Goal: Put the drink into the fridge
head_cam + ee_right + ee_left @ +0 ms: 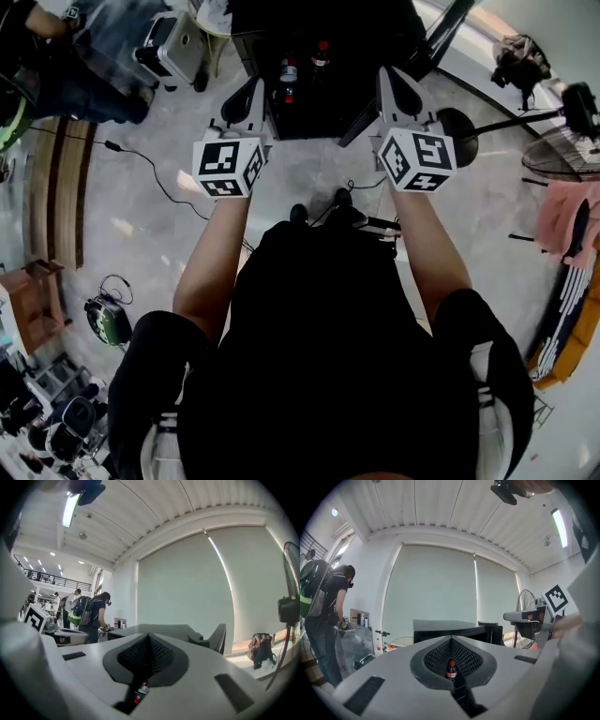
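Note:
Two cola bottles with red caps [288,73] [322,53] stand at a black boxy cabinet [328,103] straight ahead of me; whether its door is open is hidden in the dark. My left gripper [247,97] and right gripper [397,90] are held up side by side in front of it, short of the bottles. In the left gripper view the left gripper [451,641] is shut with nothing held, and one bottle [451,669] shows beyond the jaws' notch. The right gripper [149,637] is likewise shut and empty, with a bottle [140,692] beyond it.
A person with a backpack [326,616] stands at a table to the left. A standing fan [572,150] and a pink cloth [562,216] are on the right. A cable [159,178] crosses the floor, and a wooden stool [33,305] stands at left.

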A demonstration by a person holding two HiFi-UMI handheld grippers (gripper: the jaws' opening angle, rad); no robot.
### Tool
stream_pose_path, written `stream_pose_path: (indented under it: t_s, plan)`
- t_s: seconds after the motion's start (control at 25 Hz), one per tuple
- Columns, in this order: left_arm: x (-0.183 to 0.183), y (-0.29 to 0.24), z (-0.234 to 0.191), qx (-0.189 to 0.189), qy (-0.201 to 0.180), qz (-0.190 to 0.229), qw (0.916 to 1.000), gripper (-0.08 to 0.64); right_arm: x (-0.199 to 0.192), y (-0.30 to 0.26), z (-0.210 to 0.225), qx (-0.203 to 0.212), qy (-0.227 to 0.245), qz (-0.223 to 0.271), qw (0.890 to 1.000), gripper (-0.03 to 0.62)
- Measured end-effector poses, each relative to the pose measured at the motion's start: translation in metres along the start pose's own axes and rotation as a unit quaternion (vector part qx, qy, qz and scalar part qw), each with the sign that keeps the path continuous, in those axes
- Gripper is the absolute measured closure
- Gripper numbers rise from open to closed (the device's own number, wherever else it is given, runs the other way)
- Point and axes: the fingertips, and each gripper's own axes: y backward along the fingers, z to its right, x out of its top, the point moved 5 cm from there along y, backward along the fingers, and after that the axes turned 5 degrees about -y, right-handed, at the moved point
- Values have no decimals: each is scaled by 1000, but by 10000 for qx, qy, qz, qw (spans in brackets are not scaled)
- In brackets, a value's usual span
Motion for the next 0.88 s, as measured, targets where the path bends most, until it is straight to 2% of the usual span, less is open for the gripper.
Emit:
stream_pose_path:
  t_s: [0.12,0.44,0.76,0.88]
  plan:
    - [9,20,-1,-22,-16,55,10000,545,7,32,-3,-25,5,125,9999,571]
    - [14,65,17,-74,-112,21,9999,545,-8,98,-6,86,188,-29,9998,571]
    - [4,126,48,303,-51,-187,9994,545,-26,161,8,-59,175,-100,9998,571]
    - [-5,147,72,316,-31,-246,9992,546,-40,190,11,4,126,-259,9996,571]
